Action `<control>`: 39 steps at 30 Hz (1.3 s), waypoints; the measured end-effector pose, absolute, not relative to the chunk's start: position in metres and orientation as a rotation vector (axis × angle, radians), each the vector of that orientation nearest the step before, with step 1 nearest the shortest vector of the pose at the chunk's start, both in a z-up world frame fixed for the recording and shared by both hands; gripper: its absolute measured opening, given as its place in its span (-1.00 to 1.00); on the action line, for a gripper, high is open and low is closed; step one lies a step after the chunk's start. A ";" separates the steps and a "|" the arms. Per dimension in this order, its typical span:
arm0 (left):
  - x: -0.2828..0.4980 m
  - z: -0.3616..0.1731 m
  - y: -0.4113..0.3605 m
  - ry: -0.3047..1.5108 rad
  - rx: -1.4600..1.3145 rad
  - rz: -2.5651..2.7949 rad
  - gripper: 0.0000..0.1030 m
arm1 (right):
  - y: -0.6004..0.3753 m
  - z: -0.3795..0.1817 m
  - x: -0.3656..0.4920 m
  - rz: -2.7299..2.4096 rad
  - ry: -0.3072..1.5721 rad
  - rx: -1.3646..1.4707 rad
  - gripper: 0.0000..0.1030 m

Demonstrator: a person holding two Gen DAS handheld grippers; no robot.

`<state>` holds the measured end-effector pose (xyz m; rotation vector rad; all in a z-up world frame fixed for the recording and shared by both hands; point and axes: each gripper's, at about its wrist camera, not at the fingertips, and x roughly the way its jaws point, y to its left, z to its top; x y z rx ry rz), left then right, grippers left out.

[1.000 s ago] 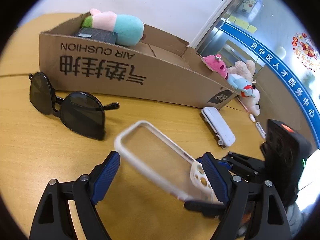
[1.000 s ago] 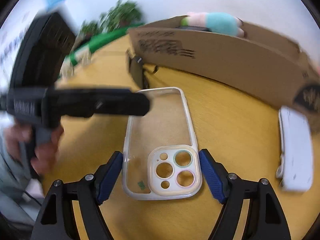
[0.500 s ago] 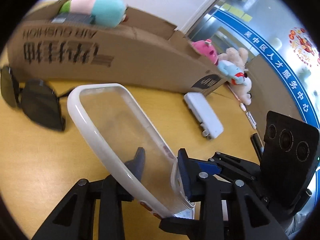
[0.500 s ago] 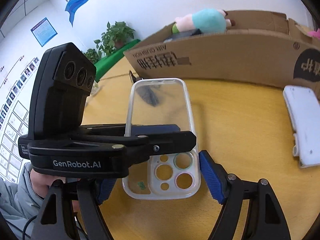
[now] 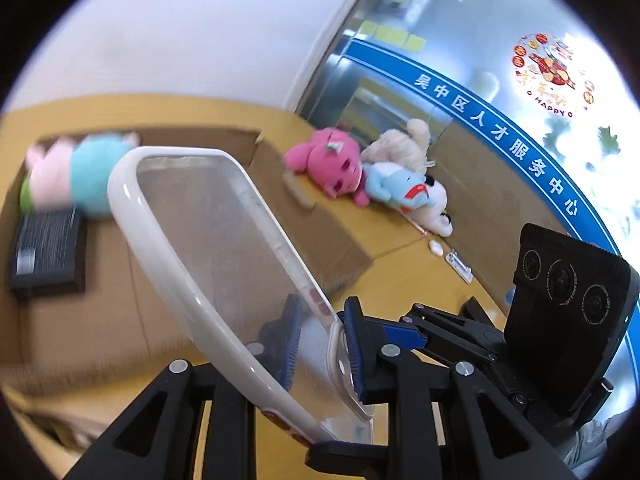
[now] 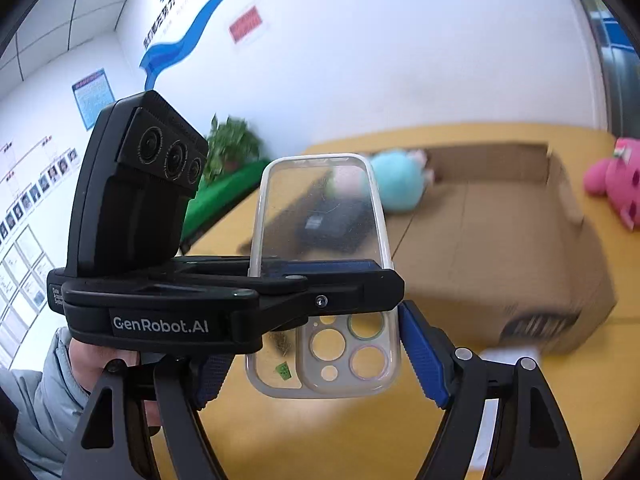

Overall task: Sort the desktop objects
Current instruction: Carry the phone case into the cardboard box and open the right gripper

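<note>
A clear phone case (image 5: 224,248) with a white rim is held in the air between both grippers, over the open cardboard box (image 5: 100,320). My left gripper (image 5: 320,332) is shut on its flat faces near the camera cut-out. In the right wrist view the left gripper (image 6: 320,272) crosses the phone case (image 6: 320,208) sideways. My right gripper (image 6: 320,340) clasps the case's camera end by its two long edges. Inside the box (image 6: 500,240) lie a teal and pink plush (image 5: 76,176) and a flat black item (image 5: 48,256).
A pink plush (image 5: 328,164), a beige plush (image 5: 404,148) and a blue and white plush (image 5: 400,188) lie on the yellow table (image 5: 400,248) beyond the box. A blurred white object (image 6: 508,356) lies by the box's near corner. A person's hand (image 6: 88,360) holds the left gripper.
My left gripper closed on the case, which then rose off the table with both grippers. The views now look down into the box; the sunglasses have left the frame.
</note>
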<state>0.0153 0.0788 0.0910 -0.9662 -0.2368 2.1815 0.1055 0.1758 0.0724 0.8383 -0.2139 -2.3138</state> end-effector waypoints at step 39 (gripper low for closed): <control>-0.238 0.048 0.107 -0.450 -1.211 1.991 0.23 | 0.247 0.036 -0.159 -2.392 -0.550 1.007 0.47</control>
